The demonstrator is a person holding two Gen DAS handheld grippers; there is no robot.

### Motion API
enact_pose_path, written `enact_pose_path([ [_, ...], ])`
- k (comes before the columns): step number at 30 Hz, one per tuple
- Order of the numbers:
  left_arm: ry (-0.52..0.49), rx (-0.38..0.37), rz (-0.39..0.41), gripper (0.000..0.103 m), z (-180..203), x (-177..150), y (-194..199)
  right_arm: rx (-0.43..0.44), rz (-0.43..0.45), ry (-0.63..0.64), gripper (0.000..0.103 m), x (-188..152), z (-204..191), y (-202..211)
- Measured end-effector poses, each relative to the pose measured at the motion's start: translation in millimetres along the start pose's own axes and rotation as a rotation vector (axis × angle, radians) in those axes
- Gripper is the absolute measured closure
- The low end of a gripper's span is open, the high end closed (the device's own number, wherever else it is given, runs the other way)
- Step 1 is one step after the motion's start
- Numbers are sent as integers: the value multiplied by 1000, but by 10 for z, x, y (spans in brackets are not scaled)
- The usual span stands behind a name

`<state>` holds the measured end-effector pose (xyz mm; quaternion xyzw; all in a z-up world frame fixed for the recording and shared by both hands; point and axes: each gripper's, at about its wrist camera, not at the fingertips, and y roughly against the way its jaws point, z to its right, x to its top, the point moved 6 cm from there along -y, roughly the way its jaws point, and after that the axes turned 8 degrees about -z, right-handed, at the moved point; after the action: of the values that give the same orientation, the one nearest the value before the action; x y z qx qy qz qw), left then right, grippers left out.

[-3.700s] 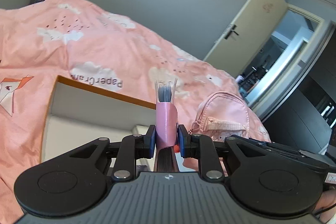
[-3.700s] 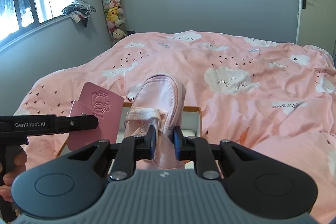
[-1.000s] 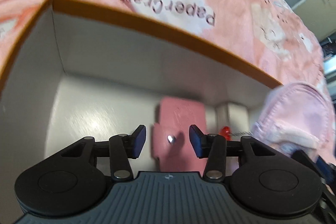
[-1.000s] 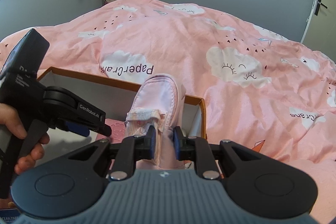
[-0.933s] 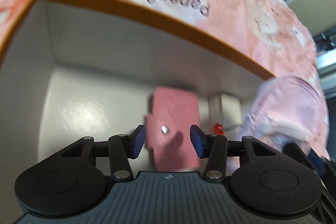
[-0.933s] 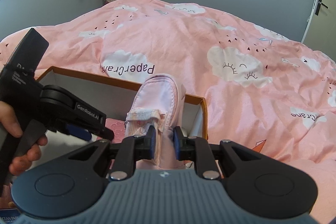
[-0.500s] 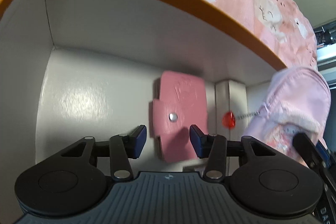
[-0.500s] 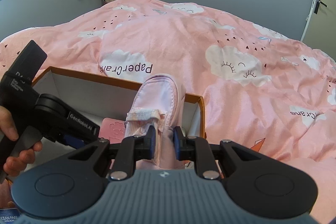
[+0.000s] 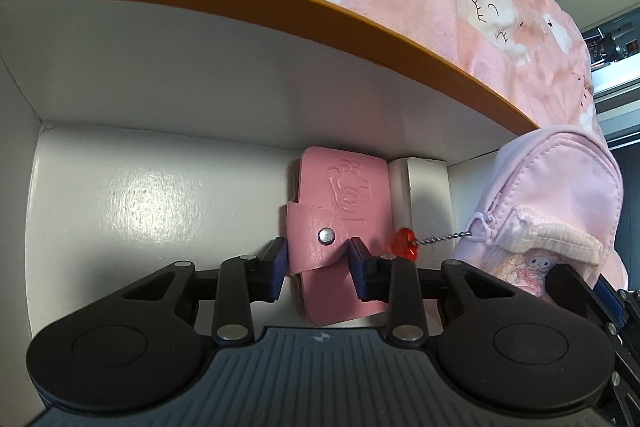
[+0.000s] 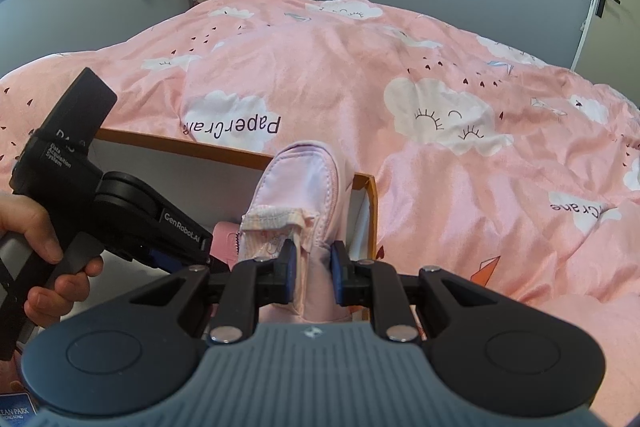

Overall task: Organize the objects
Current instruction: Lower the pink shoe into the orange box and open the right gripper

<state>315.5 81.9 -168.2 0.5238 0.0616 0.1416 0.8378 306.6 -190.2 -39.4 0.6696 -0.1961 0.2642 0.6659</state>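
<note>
The left gripper [image 9: 318,259] points down into a white box with an orange rim [image 9: 360,15], which lies on a bed with a pink cloud-print cover [image 10: 400,75]. Its jaws have just been closing, and the pink card wallet [image 9: 340,227] lies between them on the box floor; the blue pads stand at the two sides of the wallet's snap strap, and I cannot tell if they already press on it. The wallet lies flat, with its far end close to the far wall of the box at 12 o'clock. Just beside it, at 3 o'clock, there is a small white carton [image 9: 424,203], and a red bead on a thin chain [image 9: 404,239] lies over this carton. The chain goes to the zipper of a small pink backpack [image 10: 308,187], which is at the 3 o'clock end of the box. The right gripper [image 10: 312,273] pinches the fabric of this backpack between its narrow jaws and holds it upright. In the right wrist view, a hand [image 10: 36,239] at 9 o'clock holds the handle of the left gripper.
</note>
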Motion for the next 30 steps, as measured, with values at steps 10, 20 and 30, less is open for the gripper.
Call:
enact_pose_path([
  [10,-106,73,273,66,1,-259,750,200,-97,-74,84,122,-104,-111],
  [20,-136,59,347,66,-12,-461,955,261,-247,-46,84,212,-325,-571],
  [30,-120,55,361,66,-53,-623,927,219,-343,-16,78,216,-320,-859],
])
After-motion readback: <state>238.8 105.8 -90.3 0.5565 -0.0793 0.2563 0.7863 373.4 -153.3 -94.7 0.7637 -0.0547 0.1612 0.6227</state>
